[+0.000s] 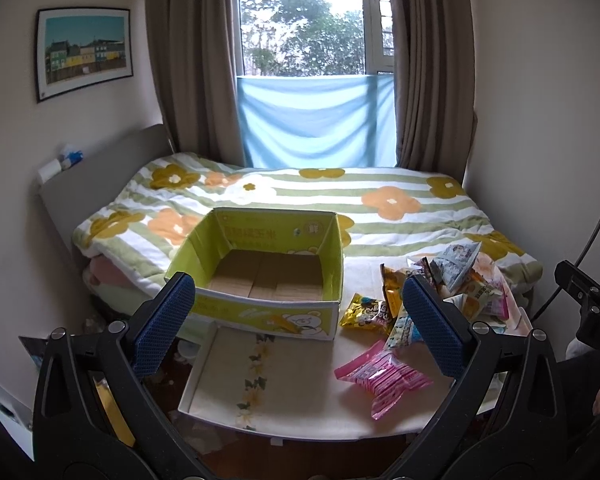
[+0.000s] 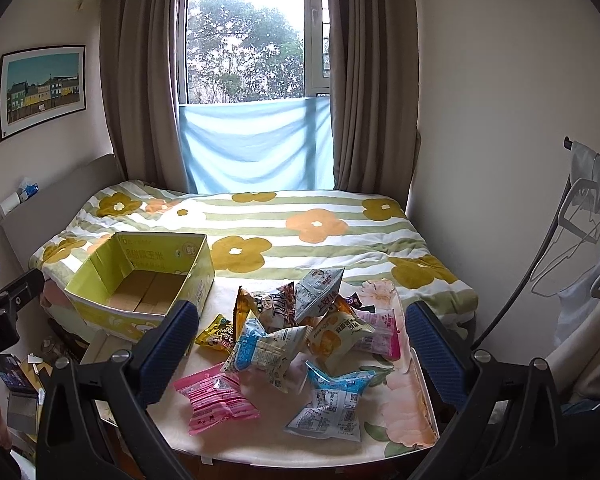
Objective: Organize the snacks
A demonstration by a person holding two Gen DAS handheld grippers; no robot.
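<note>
Two sets of tongs, both spread wide and both empty — my left tongs (image 1: 296, 326) hover in front of the box, my right tongs (image 2: 300, 350) hang above the snack heap, gripping nothing.

Nearest to me on the surface (image 2: 400, 400) lies the pink packet (image 2: 214, 398), flat and on its own at the left edge of the heap, with a blue-and-white packet (image 2: 332, 404) just beside it to the right. That pink one is my pick, I reckon: it sits apart, so closing on it should disturb nothing else. I'd come down across its puffy middle, not the crimped seal, and squeeze gently, since these bags look slippery and air-filled.

Further back the pile thickens: a second blue packet (image 2: 266, 350), a yellow one (image 2: 216, 334), an orange one (image 2: 338, 334), and a grey pyramid pack (image 2: 318, 290) leaning on the rest. Pulling from there could topple neighbours.

Beyond, to the left, the green cardboard box (image 1: 260, 268) stands open and empty, its far side against the bed (image 1: 380, 208). Drops should go deep inside, clear of the rim.
</note>
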